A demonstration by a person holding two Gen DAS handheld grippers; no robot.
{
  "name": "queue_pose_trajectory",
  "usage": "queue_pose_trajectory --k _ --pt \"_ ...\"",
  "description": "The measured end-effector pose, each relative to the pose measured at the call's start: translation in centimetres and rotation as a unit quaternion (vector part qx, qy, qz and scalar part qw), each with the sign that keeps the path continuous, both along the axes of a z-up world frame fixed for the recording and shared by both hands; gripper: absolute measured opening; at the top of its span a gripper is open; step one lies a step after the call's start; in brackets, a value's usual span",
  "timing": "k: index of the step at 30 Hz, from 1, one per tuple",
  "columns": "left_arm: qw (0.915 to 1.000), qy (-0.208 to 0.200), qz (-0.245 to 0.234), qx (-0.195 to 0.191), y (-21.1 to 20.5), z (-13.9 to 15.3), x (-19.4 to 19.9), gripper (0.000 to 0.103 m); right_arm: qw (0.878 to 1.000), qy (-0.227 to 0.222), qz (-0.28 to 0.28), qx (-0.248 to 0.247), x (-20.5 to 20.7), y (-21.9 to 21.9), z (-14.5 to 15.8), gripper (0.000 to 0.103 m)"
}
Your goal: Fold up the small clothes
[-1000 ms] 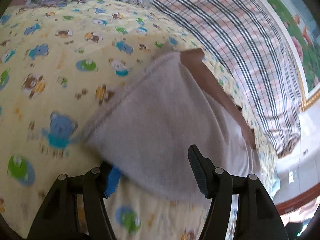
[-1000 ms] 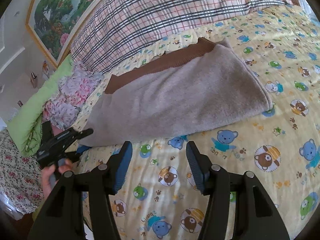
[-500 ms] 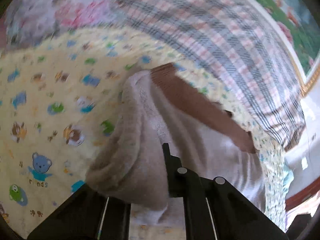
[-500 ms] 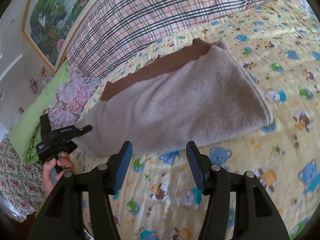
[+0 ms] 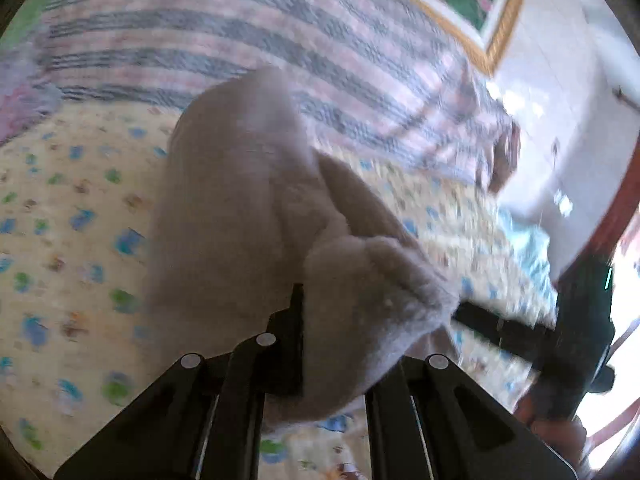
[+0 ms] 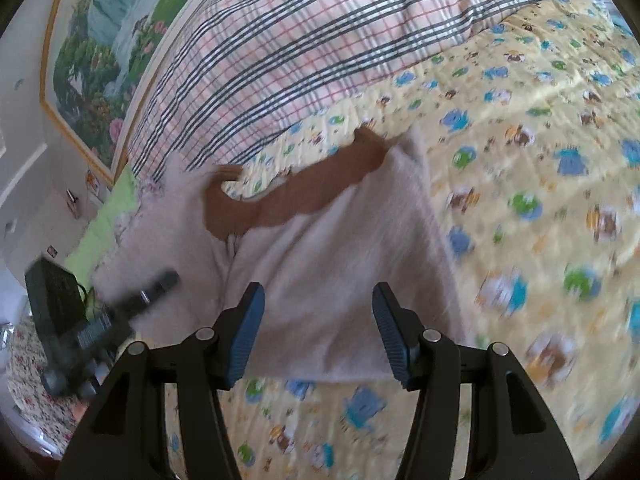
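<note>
A small grey fleece garment (image 6: 340, 280) with a brown band (image 6: 304, 196) lies on the yellow cartoon-print bedsheet (image 6: 540, 160). My left gripper (image 5: 332, 344) is shut on the garment's left end (image 5: 352, 292) and holds it lifted above the bed; it also shows in the right wrist view (image 6: 120, 304). My right gripper (image 6: 318, 332) is open and empty, just above the garment's near edge. The right gripper shows at the right of the left wrist view (image 5: 520, 340).
A plaid pink and grey quilt (image 6: 320, 40) is piled along the back of the bed. A floral pillow (image 5: 24, 104) and a green pillow (image 6: 100, 220) lie at the left end. A framed landscape painting (image 6: 100, 40) hangs on the wall.
My left gripper has closed on the garment's left end, lifted it and swung it toward the right. My right gripper has moved closer, over the garment's near edge, still open.
</note>
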State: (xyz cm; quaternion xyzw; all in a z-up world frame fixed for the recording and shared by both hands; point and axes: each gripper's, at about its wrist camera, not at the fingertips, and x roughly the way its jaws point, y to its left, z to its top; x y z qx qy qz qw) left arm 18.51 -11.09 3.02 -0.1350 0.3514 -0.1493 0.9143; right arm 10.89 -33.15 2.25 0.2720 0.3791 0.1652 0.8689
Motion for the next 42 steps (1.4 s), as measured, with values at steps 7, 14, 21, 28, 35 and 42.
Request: queue_pose_trajectory --k 7,14,21,28,35,42 --pt "0.9993 0.033 -0.009 0.012 -2.0 -3.4 1.0 0.006 0.995 0.049 0.047 0.071 5.8 -0.8 -1.1 0.060" --pt "0.9997 0.018 -0.007 0.016 -1.6 -2.3 0.6 0.006 0.983 0.088 0.108 0.119 10.6 2.7 -3.3 0.064" --pt "0.9985 -0.005 -0.009 0.053 -2.5 -1.3 0.1 0.006 0.977 0.115 0.153 0.091 14.7 7.2 -4.9 0.029" --pt "0.9982 -0.042 -0.029 0.031 -5.4 2.4 0.9 0.006 0.981 0.036 0.174 0.074 15.8 5.5 1.0 0.015" --pt "0.9968 -0.009 -0.063 0.049 -11.0 -1.1 2.6 0.006 0.987 0.033 0.157 0.000 15.9 0.7 1.7 0.015" --pt "0.9929 0.028 -0.089 0.074 -13.2 -5.3 3.1 0.008 0.989 0.078 0.126 -0.030 15.1 -2.6 -3.8 0.015"
